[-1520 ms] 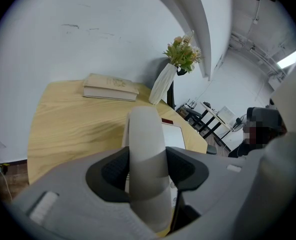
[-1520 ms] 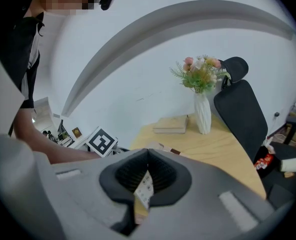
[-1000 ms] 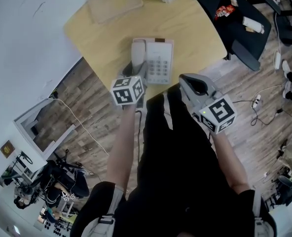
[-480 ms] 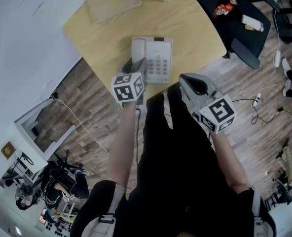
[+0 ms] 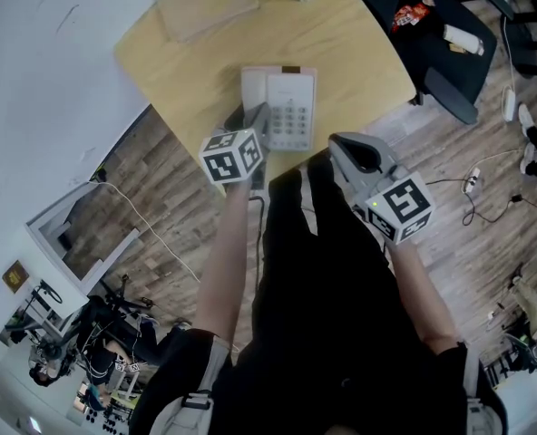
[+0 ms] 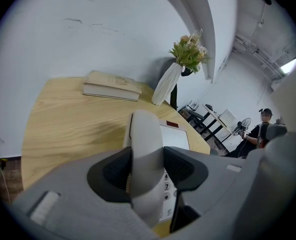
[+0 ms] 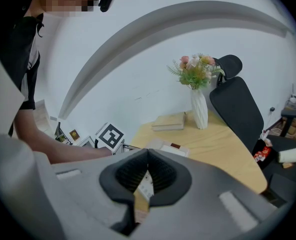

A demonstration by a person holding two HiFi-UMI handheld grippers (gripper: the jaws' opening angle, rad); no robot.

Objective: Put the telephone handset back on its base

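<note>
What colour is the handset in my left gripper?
Off-white, a pale grey-white handset; it shows best in the left gripper view.

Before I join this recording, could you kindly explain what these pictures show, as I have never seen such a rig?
No robot: a person holds two two-jaw grippers. One picture comes from a camera on the person's head, looking down; the other two come from cameras riding on the grippers. On the wooden table stand a telephone base, a book and a vase of flowers. The left gripper is shut on the telephone handset, over the base's left side; whether it is seated I cannot tell. The right gripper is shut and empty.
</note>
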